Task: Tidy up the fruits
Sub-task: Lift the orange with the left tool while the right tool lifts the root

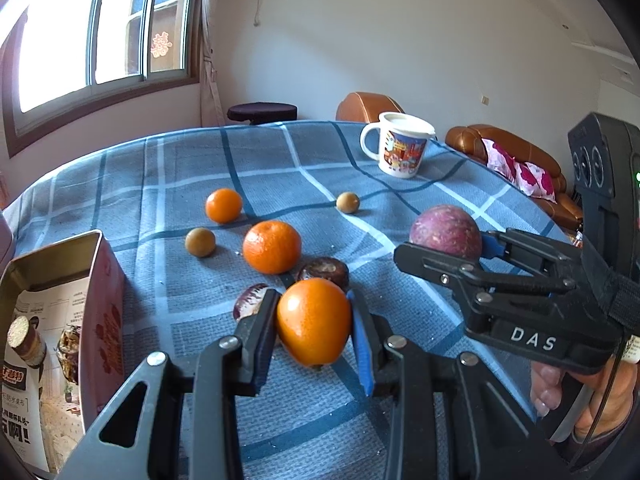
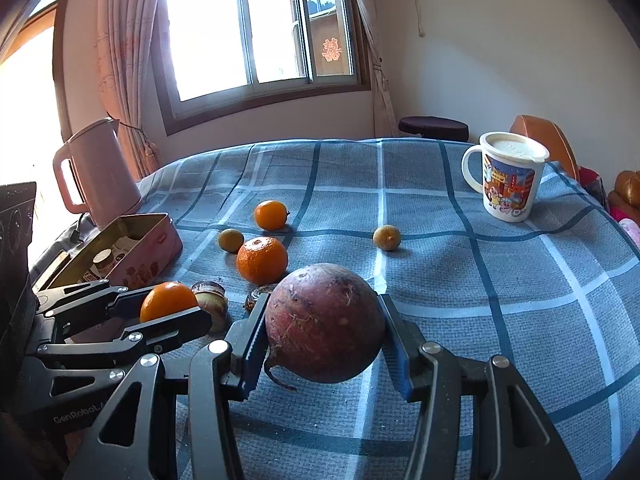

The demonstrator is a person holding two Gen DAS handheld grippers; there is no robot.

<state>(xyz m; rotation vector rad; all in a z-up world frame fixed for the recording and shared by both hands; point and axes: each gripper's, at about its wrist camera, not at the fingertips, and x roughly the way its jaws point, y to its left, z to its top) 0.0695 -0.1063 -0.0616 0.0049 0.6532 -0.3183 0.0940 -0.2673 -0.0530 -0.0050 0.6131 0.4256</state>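
Note:
My left gripper (image 1: 314, 332) is shut on a small orange (image 1: 314, 322) and holds it just above the blue checked cloth; it also shows in the right wrist view (image 2: 168, 308). My right gripper (image 2: 324, 328) is shut on a purple passion fruit (image 2: 325, 322), seen at the right in the left wrist view (image 1: 446, 232). Loose on the cloth lie two oranges (image 1: 272, 246) (image 1: 224, 205), two small tan fruits (image 1: 200, 242) (image 1: 347, 202), and two dark brown fruits (image 1: 326, 272) (image 1: 250, 300) just beyond my left gripper.
An open pink tin box (image 1: 102, 292) with printed packets inside stands at the left. A lidded cartoon mug (image 1: 400, 146) stands at the back right. A pink kettle (image 2: 96, 172) stands at the table's left edge. Sofas and a stool lie beyond the table.

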